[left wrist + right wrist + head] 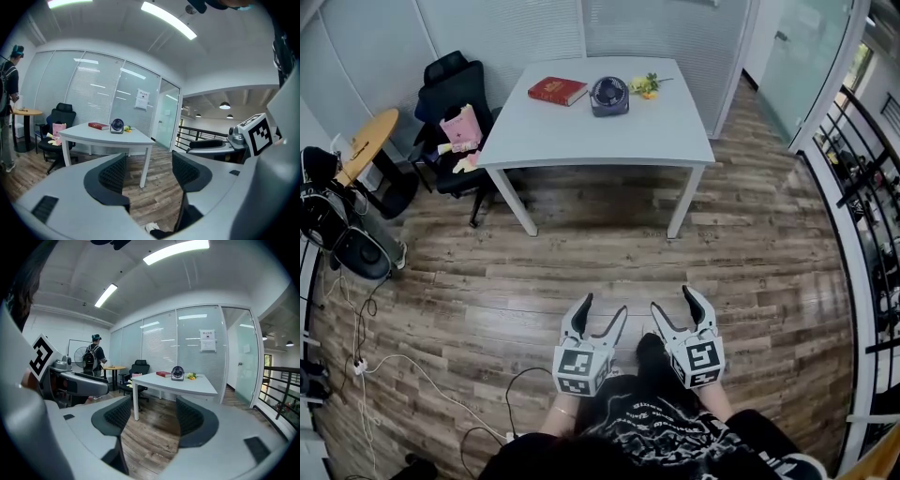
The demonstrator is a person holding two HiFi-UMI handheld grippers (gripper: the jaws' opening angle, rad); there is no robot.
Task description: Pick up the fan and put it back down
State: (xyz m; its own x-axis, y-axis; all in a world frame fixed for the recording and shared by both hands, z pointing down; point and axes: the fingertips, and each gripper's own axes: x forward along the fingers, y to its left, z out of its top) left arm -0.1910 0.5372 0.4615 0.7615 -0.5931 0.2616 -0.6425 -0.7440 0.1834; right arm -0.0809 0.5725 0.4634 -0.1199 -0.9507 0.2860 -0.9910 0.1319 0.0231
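You hold your left gripper [605, 307] and right gripper [673, 302] low in front of your body, side by side and apart. Both are released: each pair of jaws stands wide, with nothing but bare wooden floor [581, 253] showing between them. Neither touches anything.

To your left, white cables [394, 366] trail over the floor.

Ahead, well apart from both grippers, stands the white table [600, 141], with its near edge facing you. The fan [609, 95] stands upright close to the far edge, about halfway along it, untouched. A red book [557, 90] lies just beside it on the left, also by the far edge. Yellow flowers [645, 85] lie just beside it on the right, toward the far right corner. The rest of the tabletop is bare.

At the table's left end a black chair [450, 89] holds a pink bag [461, 127]. Farther left is a small round wooden table [367, 142], and a person [96, 355] with a backpack stands by it. Glass walls with blinds close the room behind the table, and a black railing [862, 169] runs along the right.
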